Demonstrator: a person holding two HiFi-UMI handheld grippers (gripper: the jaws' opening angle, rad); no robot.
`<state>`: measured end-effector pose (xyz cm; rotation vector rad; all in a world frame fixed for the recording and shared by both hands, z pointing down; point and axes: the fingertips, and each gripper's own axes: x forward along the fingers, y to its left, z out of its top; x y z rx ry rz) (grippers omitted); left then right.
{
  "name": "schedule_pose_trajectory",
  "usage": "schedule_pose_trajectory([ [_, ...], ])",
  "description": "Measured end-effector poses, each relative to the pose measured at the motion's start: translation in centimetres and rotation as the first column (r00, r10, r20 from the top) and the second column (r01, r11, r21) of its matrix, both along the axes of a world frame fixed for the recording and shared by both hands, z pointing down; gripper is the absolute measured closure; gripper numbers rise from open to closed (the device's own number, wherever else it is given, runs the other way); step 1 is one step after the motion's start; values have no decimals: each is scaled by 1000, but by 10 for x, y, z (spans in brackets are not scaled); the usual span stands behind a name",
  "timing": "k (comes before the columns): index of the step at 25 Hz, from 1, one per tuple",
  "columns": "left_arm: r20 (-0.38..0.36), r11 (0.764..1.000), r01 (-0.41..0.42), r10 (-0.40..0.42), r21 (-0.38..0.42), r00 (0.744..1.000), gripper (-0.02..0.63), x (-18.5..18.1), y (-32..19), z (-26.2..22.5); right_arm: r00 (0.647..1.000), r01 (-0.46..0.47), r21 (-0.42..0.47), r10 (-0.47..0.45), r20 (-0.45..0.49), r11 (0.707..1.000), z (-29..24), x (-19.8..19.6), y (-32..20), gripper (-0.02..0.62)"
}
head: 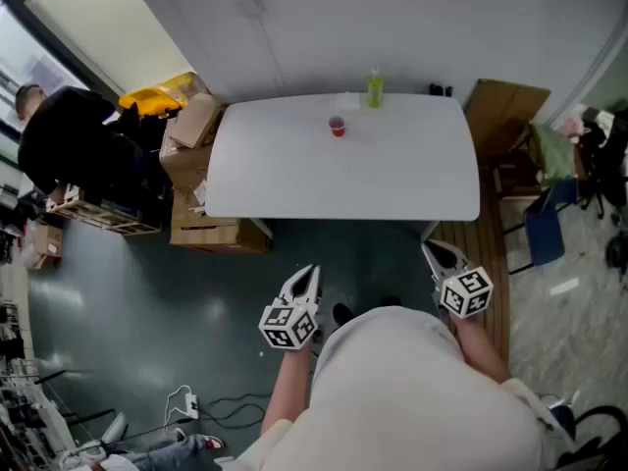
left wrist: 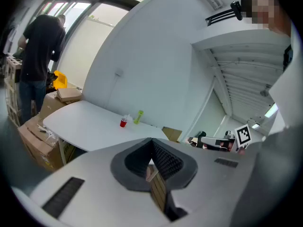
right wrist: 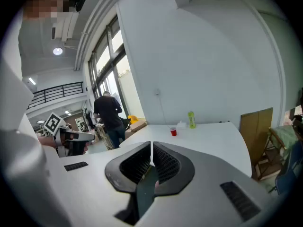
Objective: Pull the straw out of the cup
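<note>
A small red cup (head: 338, 127) stands near the far edge of the white table (head: 294, 180); it shows again as the red cup (left wrist: 123, 122) and the red cup (right wrist: 173, 132), with a pale straw barely visible in it. My left gripper (head: 307, 275) is held well short of the table's near edge, over the floor, jaws shut on nothing. My right gripper (head: 439, 255) hangs just off the table's near right corner, also shut and empty. In the left gripper view the jaws (left wrist: 152, 143) meet; in the right gripper view they (right wrist: 151, 148) meet too.
A green bottle (head: 375, 87) stands at the table's far edge beside the cup. Cardboard boxes (head: 196, 155) are stacked left of the table. A person in black (head: 69, 145) stands at far left. A brown board (head: 502, 116) and chairs sit to the right. Cables lie on the floor (head: 211, 405).
</note>
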<state>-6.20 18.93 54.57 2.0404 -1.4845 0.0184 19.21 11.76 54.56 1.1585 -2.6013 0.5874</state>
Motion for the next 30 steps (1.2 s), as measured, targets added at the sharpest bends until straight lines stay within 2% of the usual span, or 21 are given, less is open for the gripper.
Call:
schedule_pose_trajectory([
  [16,-12,1000,-14,14,6,1000,604,-7,-1,2,1000,-16,-19,16,12,1000,1,-9,5,552],
  [21,-56,1000,-12,13,13,998,604,-15,5,3,999,-43,-35,44,11,998,9,-11,10,552],
  [30,-63,998,-66,67,22,996,604,-39,11,13,997,-74,-29,74,-2,997,14,-38,22,552],
])
